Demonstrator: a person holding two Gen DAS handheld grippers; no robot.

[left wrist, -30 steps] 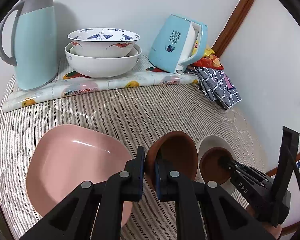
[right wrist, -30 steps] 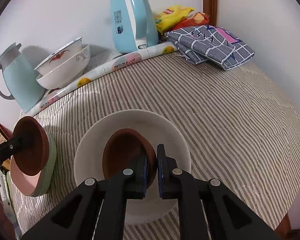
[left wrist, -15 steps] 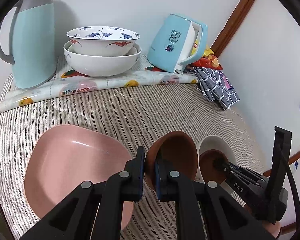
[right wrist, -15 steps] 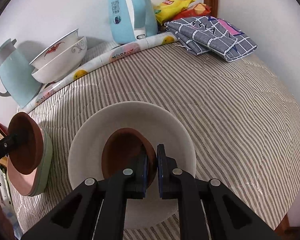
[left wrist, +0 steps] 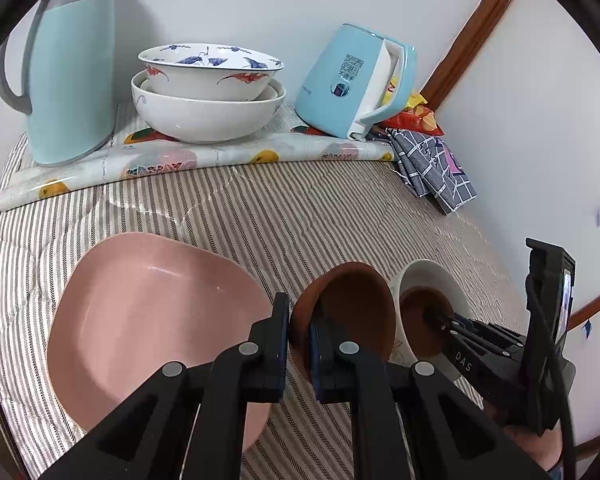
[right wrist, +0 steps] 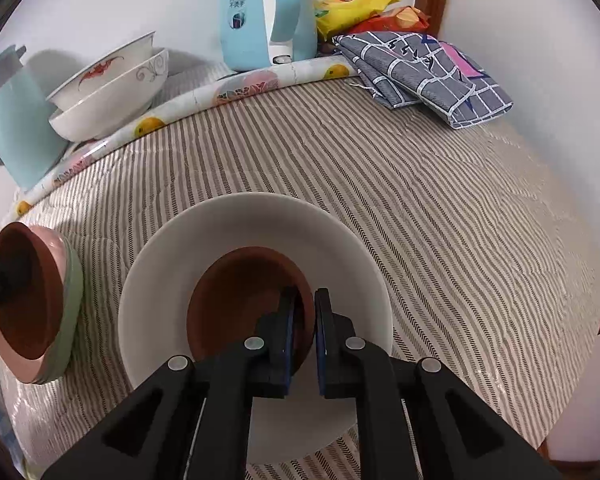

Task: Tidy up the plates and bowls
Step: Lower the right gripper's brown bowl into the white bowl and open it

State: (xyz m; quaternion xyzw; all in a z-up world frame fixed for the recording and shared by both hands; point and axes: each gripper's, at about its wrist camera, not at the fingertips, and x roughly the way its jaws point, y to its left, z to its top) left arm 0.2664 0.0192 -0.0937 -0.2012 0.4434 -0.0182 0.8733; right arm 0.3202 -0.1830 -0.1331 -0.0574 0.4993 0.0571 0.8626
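My left gripper [left wrist: 300, 328] is shut on the rim of a brown bowl [left wrist: 352, 312], held tilted in the air beside a pink plate [left wrist: 148, 320]. In the right wrist view that same brown bowl [right wrist: 24, 300] hangs over the pink plate, which lies on a green plate [right wrist: 70, 320]. My right gripper [right wrist: 303, 320] is shut on the rim of a second brown bowl [right wrist: 240, 296] that sits inside a wide white bowl [right wrist: 228, 224]. The left wrist view shows this pair at the right, with the white bowl [left wrist: 432, 280] partly hidden behind the first brown bowl.
Along the back wall stand a light blue jug [left wrist: 68, 72], two stacked patterned bowls [left wrist: 208, 92], a blue kettle [left wrist: 356, 84], snack bags [right wrist: 364, 8] and a folded checked cloth [right wrist: 428, 72]. A striped cloth [right wrist: 420, 200] covers the table.
The right gripper with its brown bowl has sunk a little deeper into the white bowl. The left gripper and its bowl have stayed put.
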